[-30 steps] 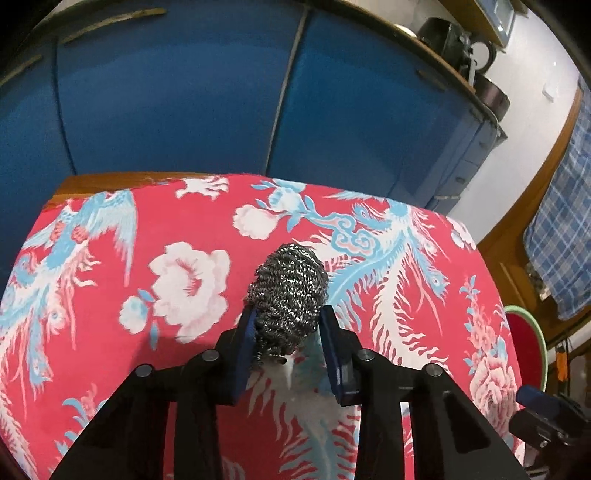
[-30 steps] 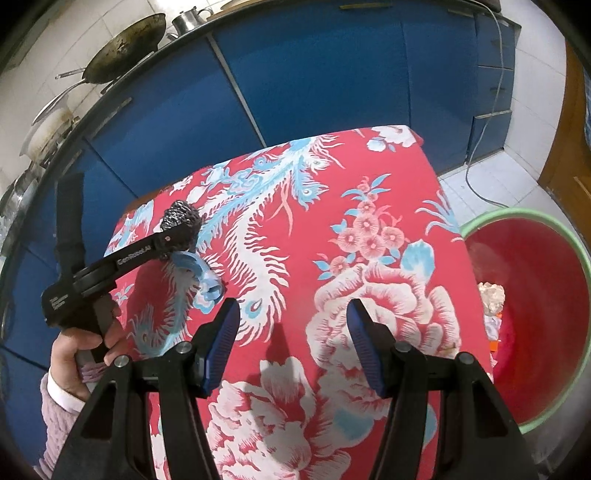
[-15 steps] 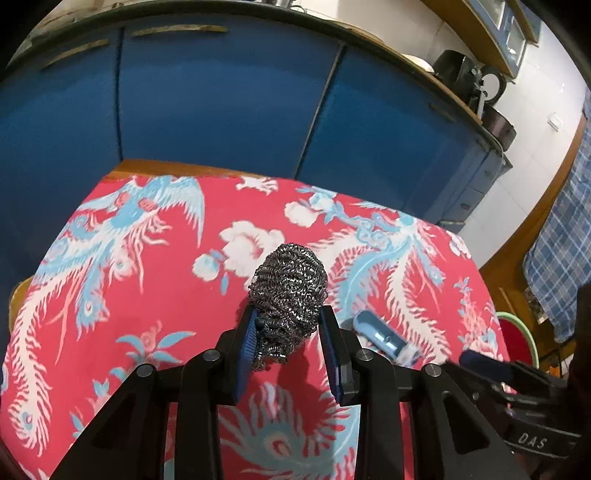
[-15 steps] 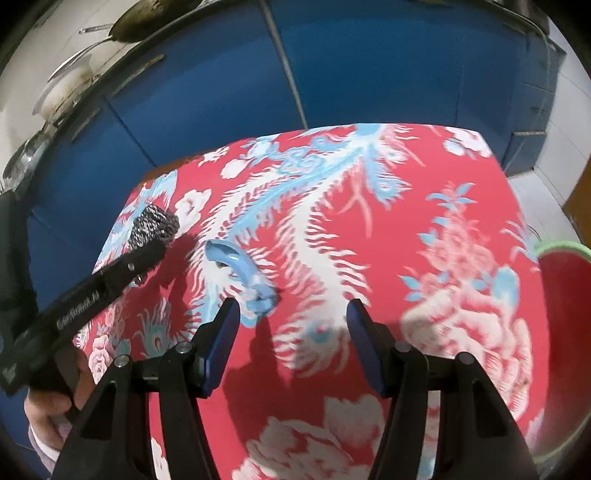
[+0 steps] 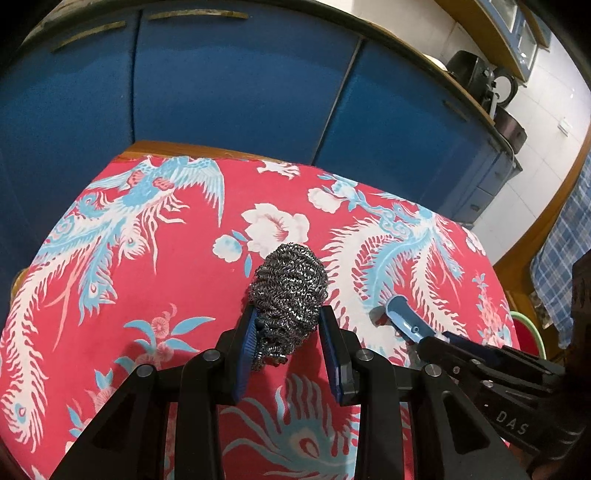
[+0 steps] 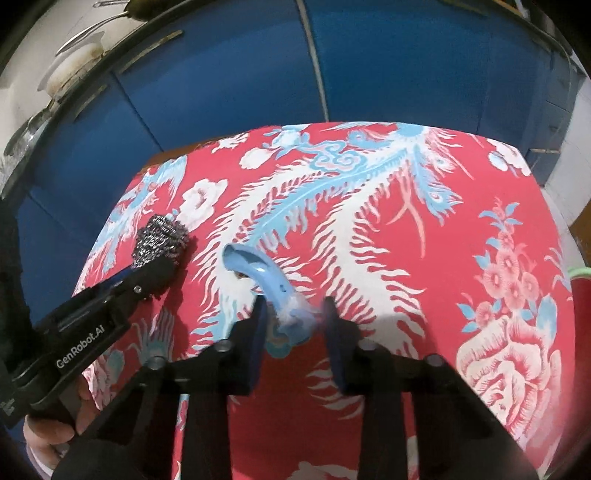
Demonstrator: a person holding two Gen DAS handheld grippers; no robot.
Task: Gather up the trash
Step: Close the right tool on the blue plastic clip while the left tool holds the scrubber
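The left gripper is clamping the steel scourer above the tabletop centre. The right gripper, jaws parted, is straddling the blue plastic piece lying mid-tabletop; closing appears next.

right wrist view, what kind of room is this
Most likely a home kitchen: blue cabinet doors run under a counter holding a pan, and a table with a red floral cloth stands in front.

Blue cabinets behind floral tablecloth (kettle, perhaps).
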